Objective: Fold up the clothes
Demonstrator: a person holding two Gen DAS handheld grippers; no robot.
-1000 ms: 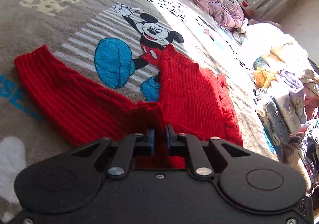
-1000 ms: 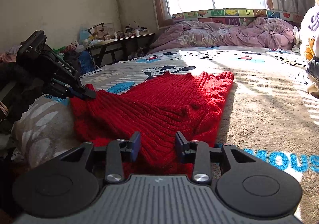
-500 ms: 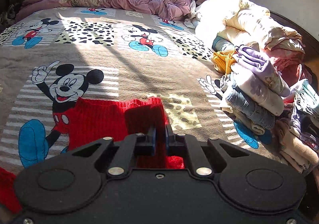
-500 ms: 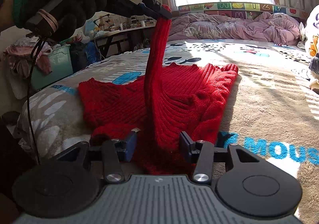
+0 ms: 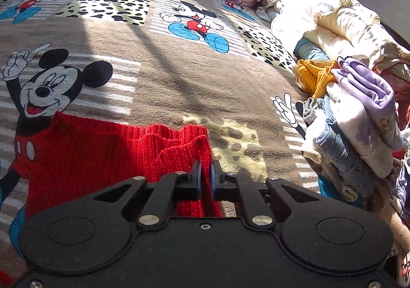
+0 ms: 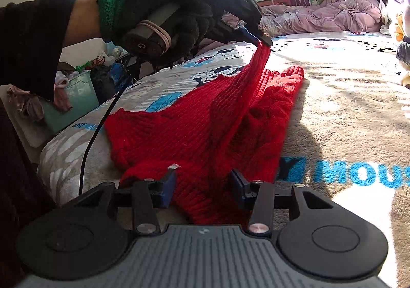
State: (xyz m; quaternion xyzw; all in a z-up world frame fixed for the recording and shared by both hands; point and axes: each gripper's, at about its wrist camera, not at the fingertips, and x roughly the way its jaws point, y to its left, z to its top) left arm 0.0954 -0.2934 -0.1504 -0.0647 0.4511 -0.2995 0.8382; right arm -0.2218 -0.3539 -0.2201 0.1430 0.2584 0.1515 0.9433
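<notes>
A pile of folded clothes (image 5: 358, 119) sits to our right on the Mickey blanket (image 5: 166, 78), a crumpled pink quilt (image 6: 333, 16) at the far end. Our left gripper (image 5: 205, 175) pinches the red sweater's sleeve (image 6: 253, 72), lifting it taut over the body. The red sweater (image 6: 194, 129) lies flat, running near to far, its near edge between the spread fingers of our right gripper (image 6: 203, 185).

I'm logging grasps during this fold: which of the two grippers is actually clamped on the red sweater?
The left gripper: it pinches the red sweater sleeve, lifted off the bed. The right gripper is open, gripping nothing.
</notes>
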